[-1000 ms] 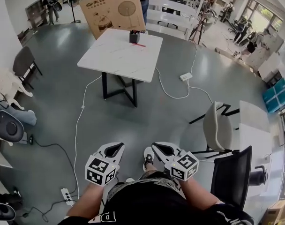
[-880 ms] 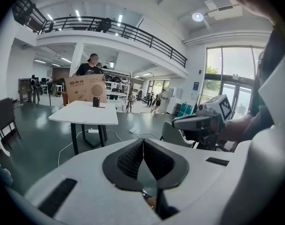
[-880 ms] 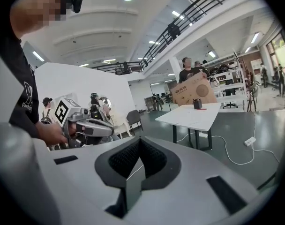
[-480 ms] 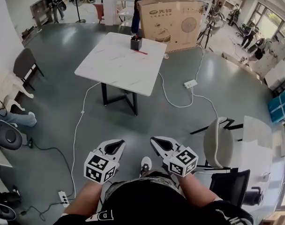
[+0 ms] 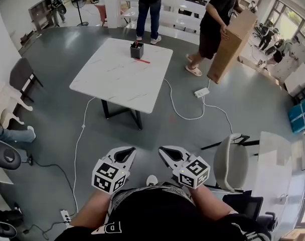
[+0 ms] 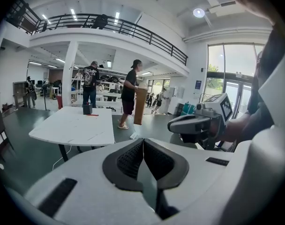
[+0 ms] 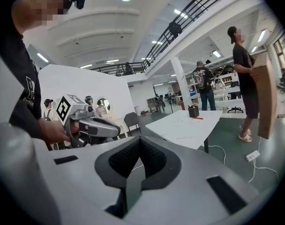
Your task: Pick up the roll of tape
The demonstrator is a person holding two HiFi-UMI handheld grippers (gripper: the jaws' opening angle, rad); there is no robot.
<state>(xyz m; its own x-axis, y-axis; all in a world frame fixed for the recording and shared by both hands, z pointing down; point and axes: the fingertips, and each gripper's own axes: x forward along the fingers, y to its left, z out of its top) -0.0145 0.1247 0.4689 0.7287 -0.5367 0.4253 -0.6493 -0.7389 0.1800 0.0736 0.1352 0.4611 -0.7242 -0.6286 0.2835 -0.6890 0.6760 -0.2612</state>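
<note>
**Both grippers before a white marble-pattern table (image 5: 117, 79).** The left gripper (image 5: 126, 150) and right gripper (image 5: 165, 150) are held side by side on the near side of the table, well apart from it, above the grey floor (image 5: 47, 119), tips towards the table. In each gripper view the two ribbed black pads (image 6: 128, 158) meet along a single seam: jaws fully together, nothing between them. On the table's far edge stands a dark pen holder (image 5: 137, 49); a thin red stick (image 5: 144, 61) lies just beside it, on its near side. The roll of tape cannot be made out on the table or anywhere around it. Right of the table's far corner a person (image 5: 220, 9) carries a tall cardboard box (image 5: 230, 44); a white power strip (image 5: 201, 92) lies on the floor between that box and the table. A pale chair (image 5: 230, 162) stands off the table's near right corner.
</note>
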